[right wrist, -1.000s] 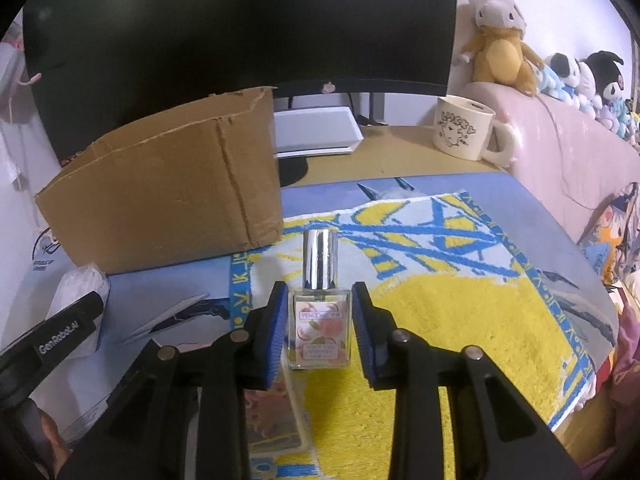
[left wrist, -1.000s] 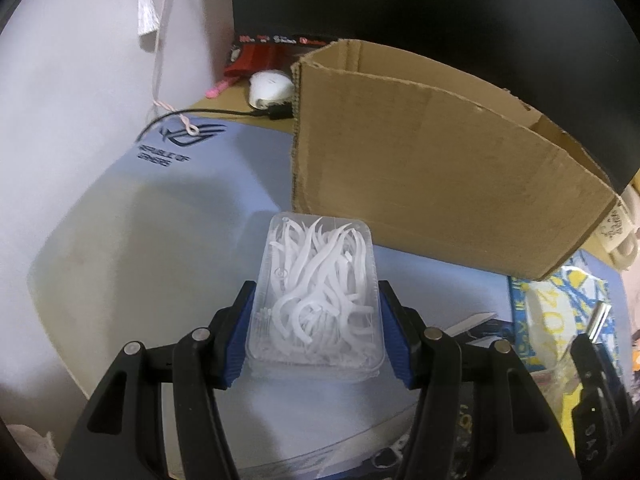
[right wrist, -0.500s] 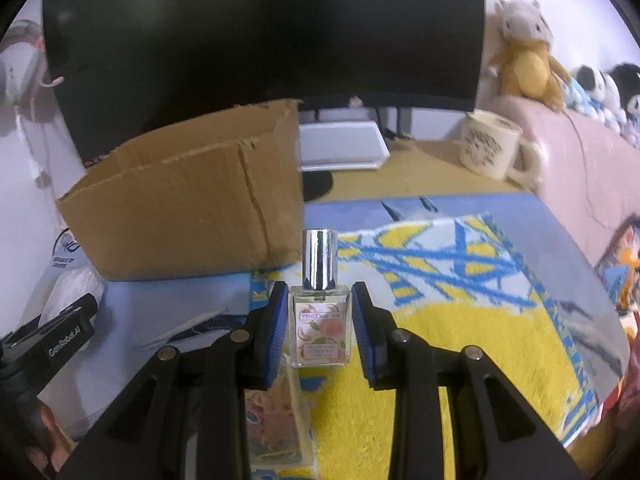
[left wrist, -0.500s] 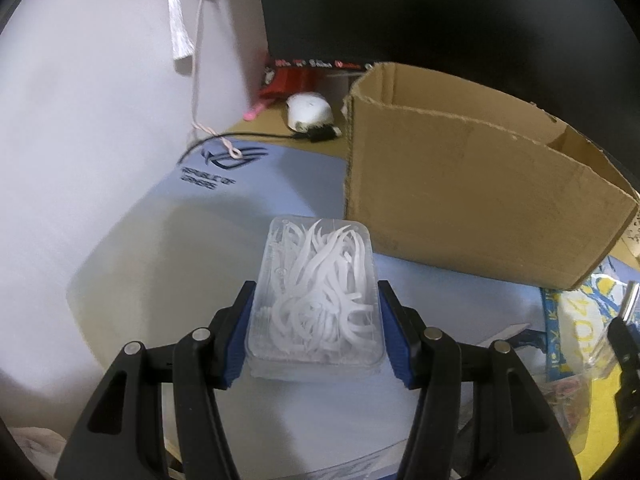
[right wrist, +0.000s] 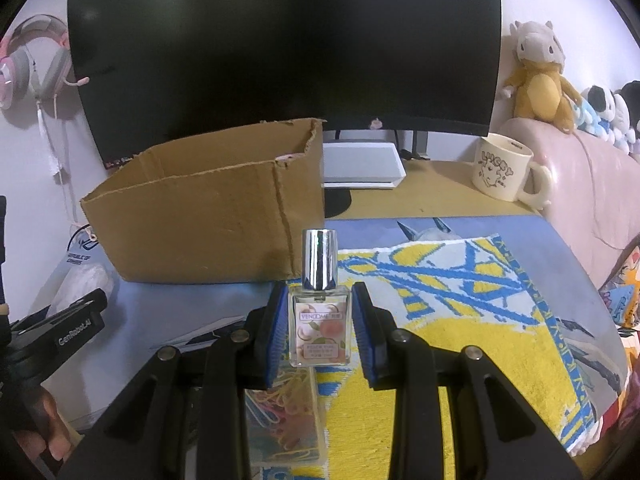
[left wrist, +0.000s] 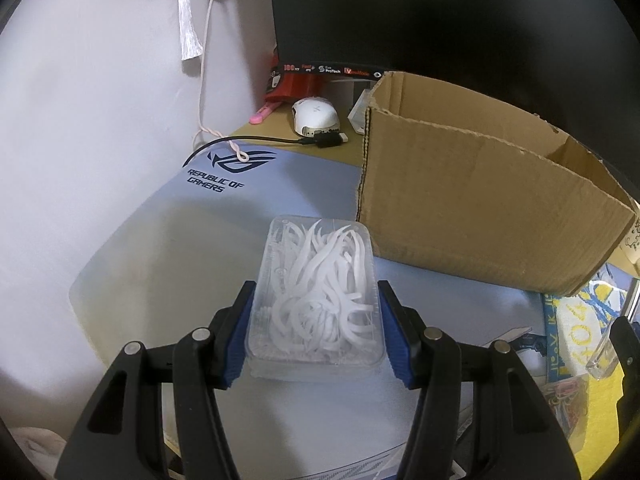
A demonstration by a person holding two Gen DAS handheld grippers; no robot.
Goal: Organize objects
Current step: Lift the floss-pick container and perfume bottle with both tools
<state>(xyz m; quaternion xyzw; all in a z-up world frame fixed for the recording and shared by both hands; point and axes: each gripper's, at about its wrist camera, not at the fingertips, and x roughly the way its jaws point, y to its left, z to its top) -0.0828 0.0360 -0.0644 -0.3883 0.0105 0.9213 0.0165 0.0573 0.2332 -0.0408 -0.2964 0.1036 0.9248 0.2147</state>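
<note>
With both items lifted off the desk mat (left wrist: 304,184) near the cardboard box (left wrist: 480,208), left gripper (left wrist: 316,328) clamps the clear tub of floss picks (left wrist: 316,292) and right gripper (right wrist: 320,328) pinches the perfume bottle (right wrist: 320,320) upright, presumably for boxing.

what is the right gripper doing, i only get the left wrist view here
Observer: The right gripper is shut on a small perfume bottle with a silver cap, held upright.
Operator: where is it relative to the cardboard box
Observer: The bottle is in front of the near right corner of the cardboard box, over a yellow and blue towel.
Operator: anything under that gripper
Observer: Yes, a clear case of coloured paper clips lies below its left finger.
</note>
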